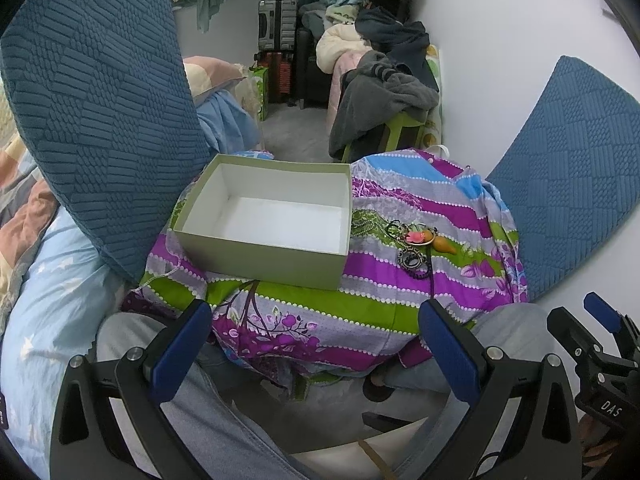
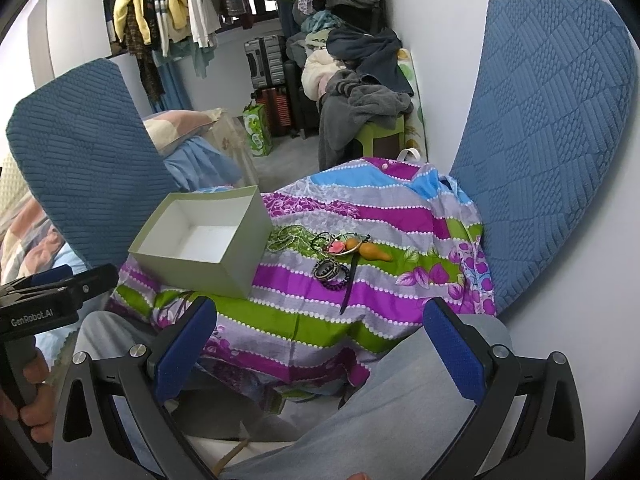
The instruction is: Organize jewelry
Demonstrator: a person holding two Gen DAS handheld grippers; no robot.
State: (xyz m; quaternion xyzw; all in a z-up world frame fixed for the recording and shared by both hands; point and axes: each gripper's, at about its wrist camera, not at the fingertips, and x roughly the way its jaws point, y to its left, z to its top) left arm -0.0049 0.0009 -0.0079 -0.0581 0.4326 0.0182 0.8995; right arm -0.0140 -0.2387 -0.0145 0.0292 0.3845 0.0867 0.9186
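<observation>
Striped floral cloth point(image 2: 360, 216), tangled colourful jewelry point(image 2: 340, 256), empty box point(image 2: 200, 240)

the cloth point(image 1: 360, 304) has purple, green, grey and blue stripes with white dots. the box point(image 1: 264, 258) is pale green outside, white inside. the cushions point(image 2: 552, 140) are dark blue, woven pattern.

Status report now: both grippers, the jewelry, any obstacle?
Left gripper open, empty. Right gripper open, empty. Jewelry pile on floral cloth, right of empty box. Nothing blocking.
</observation>
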